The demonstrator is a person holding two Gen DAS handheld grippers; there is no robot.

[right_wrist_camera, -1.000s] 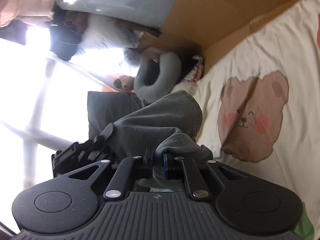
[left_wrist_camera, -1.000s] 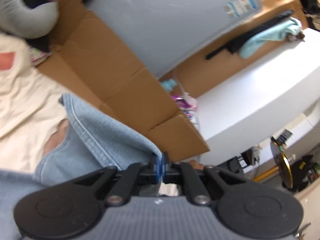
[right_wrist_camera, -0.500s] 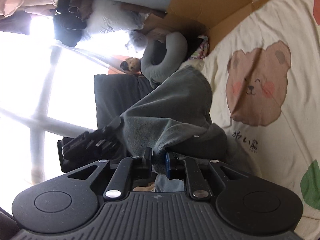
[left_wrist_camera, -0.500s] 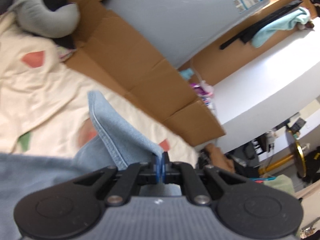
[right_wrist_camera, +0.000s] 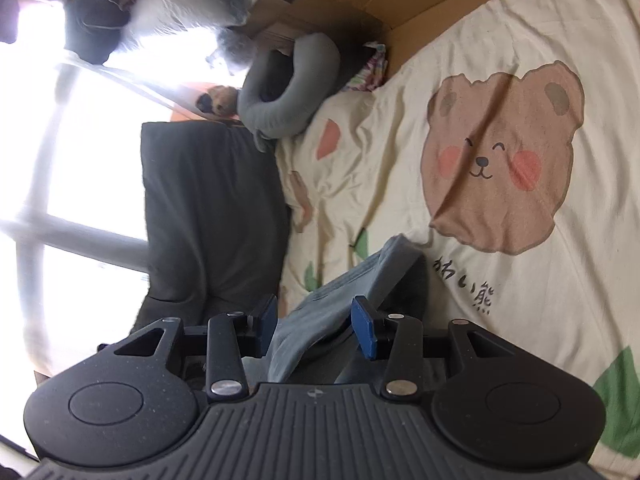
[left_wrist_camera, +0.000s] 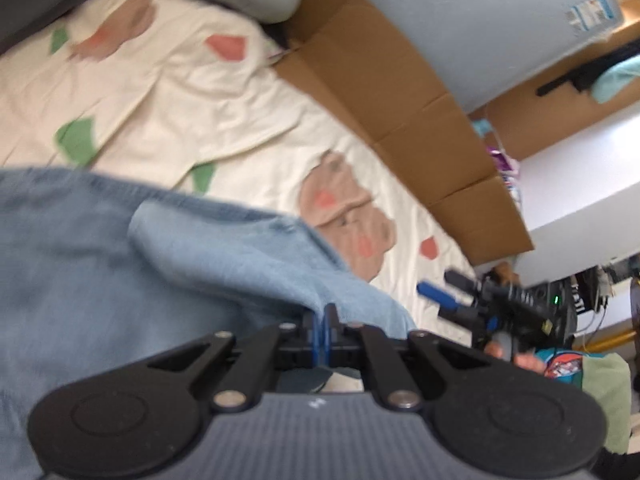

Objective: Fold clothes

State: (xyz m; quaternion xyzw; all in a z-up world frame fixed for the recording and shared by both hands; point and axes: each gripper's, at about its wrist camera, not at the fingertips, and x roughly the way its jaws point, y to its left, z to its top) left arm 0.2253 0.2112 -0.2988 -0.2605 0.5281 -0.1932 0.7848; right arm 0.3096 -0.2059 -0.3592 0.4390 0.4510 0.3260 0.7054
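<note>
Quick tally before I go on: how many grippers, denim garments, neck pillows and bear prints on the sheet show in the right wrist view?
Grippers: 1, the right gripper
Denim garments: 1, the blue denim garment
Neck pillows: 1, the grey neck pillow
Bear prints: 1 whole, the big bear print
Total: 4

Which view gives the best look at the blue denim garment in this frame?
The left wrist view: the denim garment fills its lower left, spread over the bedsheet, with an edge pinched in the shut left gripper. The right wrist view shows only a narrow folded strip between the open right gripper's fingers.
</note>
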